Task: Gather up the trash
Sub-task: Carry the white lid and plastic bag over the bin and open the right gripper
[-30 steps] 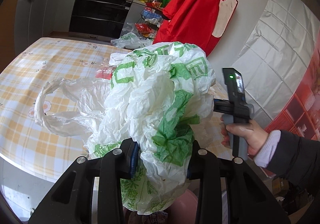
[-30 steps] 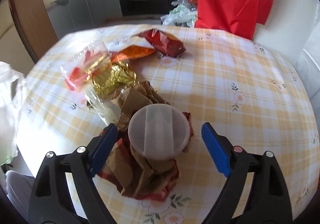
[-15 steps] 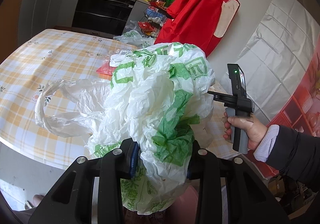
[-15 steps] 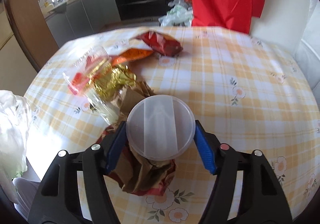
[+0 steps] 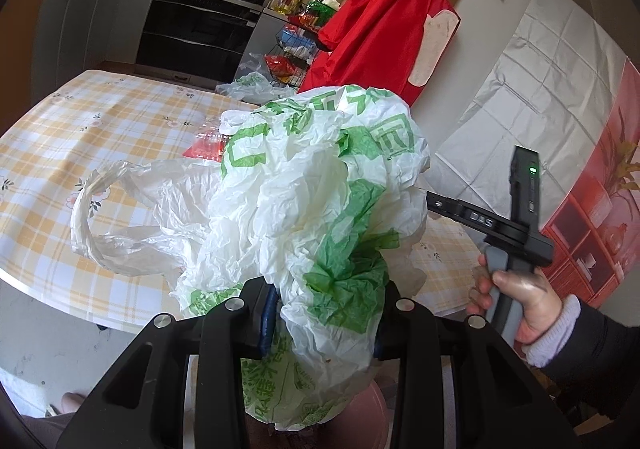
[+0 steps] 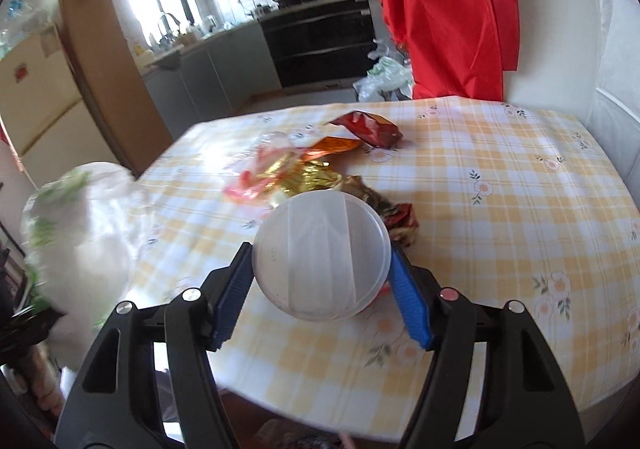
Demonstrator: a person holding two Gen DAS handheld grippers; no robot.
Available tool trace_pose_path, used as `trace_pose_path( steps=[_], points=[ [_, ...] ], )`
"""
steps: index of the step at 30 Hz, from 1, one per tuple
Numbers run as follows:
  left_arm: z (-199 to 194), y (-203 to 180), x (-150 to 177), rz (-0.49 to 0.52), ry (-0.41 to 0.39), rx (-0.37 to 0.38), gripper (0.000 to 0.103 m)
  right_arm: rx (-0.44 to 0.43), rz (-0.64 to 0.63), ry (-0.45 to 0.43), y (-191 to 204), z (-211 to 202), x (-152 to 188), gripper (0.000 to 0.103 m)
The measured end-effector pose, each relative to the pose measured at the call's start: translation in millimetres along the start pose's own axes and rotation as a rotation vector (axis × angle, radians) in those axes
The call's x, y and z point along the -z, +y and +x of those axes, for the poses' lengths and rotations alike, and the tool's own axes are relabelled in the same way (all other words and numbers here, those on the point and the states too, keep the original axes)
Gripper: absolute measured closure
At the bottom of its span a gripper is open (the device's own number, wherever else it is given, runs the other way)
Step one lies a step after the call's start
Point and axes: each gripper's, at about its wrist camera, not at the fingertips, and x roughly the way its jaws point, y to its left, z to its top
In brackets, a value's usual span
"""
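Table [image 6: 500, 185], covered in yellow checked cloth, filling the right wrist view; rounded near edge curving below the gripper, far right half lying bare and offering free room, wall [image 6: 560, 29] and hanging red garment [image 6: 440, 9] bordering the far side.

White-and-green plastic bag [image 5: 312, 185], crumpled, bulging up in front of the left wrist camera, looped handle [image 5: 92, 217] hanging out over the table edge.

Cluster of wrappers lying left of centre on the cloth: red packet [image 6: 372, 127] farthest, orange packet [image 6: 332, 147] beside it, gold foil [image 6: 308, 177] and clear red-printed film [image 6: 252, 181] nearer, brown crumpled wrapper [image 6: 396, 215] nearest.

Right hand [image 5: 520, 301], sleeved in black with a white cuff, clasping the grey handle just off the table edge, tilting forward and down.

Left gripper [image 5: 324, 321] pinching the gathered neck of the bag, blue pads pressing in from both sides.

Right gripper [image 6: 320, 285], having just been closing, clamping a round translucent plastic lid [image 6: 322, 253] by its rim, lid appearing raised above the cloth, overlapping the brown wrapper.
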Motion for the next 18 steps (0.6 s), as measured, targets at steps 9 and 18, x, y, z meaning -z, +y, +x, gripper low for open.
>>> trace_pose_path(
  steps=[9, 18],
  points=[
    [-21, -2, 20, -0.006, -0.001, -0.01, 0.069, -0.04, -0.006, -0.034, 36, -61, 57, 0.036],
    [-39, -14, 50, -0.007, 0.011, 0.004, 0.069, -0.057, 0.023, 0.039, 60, -75, 139, 0.036]
  ],
)
